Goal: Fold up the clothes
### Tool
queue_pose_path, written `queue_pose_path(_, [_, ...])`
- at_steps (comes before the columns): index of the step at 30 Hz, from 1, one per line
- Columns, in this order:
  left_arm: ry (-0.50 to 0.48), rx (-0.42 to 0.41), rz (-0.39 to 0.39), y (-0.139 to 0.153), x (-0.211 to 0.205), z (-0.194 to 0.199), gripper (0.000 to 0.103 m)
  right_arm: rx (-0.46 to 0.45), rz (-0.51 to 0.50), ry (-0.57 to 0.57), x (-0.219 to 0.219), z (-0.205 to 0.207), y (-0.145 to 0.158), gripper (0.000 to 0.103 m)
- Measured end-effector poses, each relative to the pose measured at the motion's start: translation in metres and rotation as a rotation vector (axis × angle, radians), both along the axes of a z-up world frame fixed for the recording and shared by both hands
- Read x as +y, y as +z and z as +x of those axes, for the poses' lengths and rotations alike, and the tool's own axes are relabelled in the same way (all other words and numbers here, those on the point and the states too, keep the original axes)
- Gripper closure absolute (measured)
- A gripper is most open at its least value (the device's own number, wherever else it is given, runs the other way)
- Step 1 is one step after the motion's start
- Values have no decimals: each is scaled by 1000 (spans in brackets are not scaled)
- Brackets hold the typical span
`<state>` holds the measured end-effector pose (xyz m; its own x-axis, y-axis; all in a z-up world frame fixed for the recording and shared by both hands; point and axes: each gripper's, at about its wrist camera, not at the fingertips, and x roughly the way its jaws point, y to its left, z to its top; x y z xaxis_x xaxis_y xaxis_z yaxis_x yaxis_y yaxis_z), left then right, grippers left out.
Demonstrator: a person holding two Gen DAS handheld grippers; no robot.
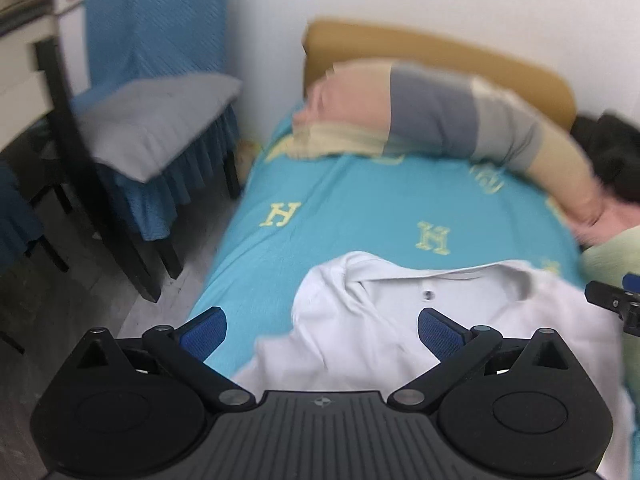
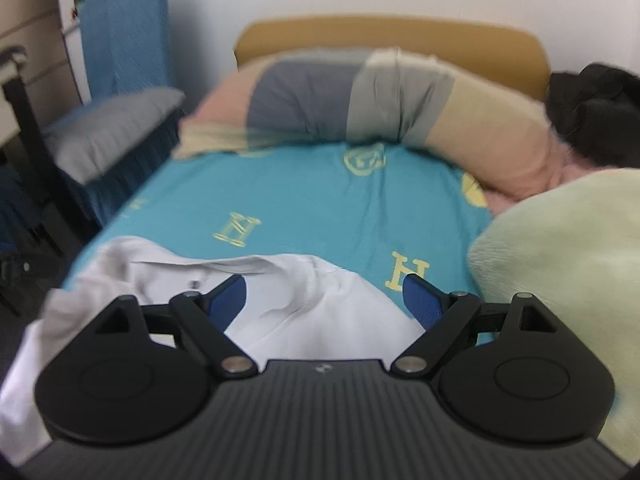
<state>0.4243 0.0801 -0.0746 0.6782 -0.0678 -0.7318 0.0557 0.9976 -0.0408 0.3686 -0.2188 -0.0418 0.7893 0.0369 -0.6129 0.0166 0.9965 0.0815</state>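
Observation:
A white collared shirt [image 1: 400,320] lies spread on the turquoise bed sheet [image 1: 352,208], collar toward the headboard, one dark button showing. My left gripper [image 1: 322,326] hovers open above the shirt's left shoulder, nothing between its blue pads. The right gripper's tip [image 1: 616,304] shows at the right edge of the left wrist view. In the right wrist view the same shirt [image 2: 312,312] lies on the sheet [image 2: 320,200], and my right gripper [image 2: 324,294] stands open over its right shoulder, holding nothing.
A long striped bolster [image 1: 432,116] lies across the bed's head before a tan headboard [image 2: 392,36]. A pale green blanket [image 2: 568,264] and dark clothing [image 2: 592,112] sit at the right. A blue-covered chair with a grey pillow [image 1: 160,120] stands left, beside the bed.

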Motion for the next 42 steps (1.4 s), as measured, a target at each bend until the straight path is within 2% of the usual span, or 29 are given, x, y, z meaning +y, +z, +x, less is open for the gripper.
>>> queue_pose_path(5, [21, -52, -86, 26, 21, -110, 0, -79, 50, -34, 8, -101, 43, 16])
queue_pose_path(8, [59, -86, -79, 46, 23, -187, 0, -127, 49, -30, 13, -169, 58, 16])
queue_pose_path(12, [58, -121, -98, 55, 33, -265, 0, -197, 27, -24, 20, -255, 69, 16])
queue_pose_path(15, [76, -135, -130, 57, 42, -309, 0, -242, 24, -25, 20, -311, 70, 16])
queue_pose_path(17, [100, -114, -157, 55, 51, -323, 2, -259, 38, -28, 19, -340, 64, 16])
queue_pose_path(19, [129, -127, -199, 55, 62, -334, 2, -273, 57, -35, 18, -364, 53, 16])
queue_pose_path(21, [150, -115, -221, 49, 71, -335, 2, -223, 81, -65, 18, -373, 44, 16])
queue_pose_path(23, [180, -90, -251, 42, 79, -332, 3, -257, 121, -46, 17, -383, 36, 16])
queue_pose_path(29, [299, -27, -385, 5, 95, -296, 7, -240, 147, -37, 14, -367, 4, 16])
queue_pose_path(35, [350, -1, -354, -33, 107, -247, 16, -187, 166, -63, 9, -340, -28, 16])
queue_pose_path(37, [408, -13, -378, -45, 114, -234, 19, -173, 165, -70, 9, -331, -36, 16])
queue_pose_path(39, [481, -8, -443, -60, 121, -221, 20, -169, 162, -78, 9, -323, -43, 16])
queue_pose_path(42, [570, -1, -522, -80, 129, -200, 28, -160, 152, -83, 7, -312, -52, 16])
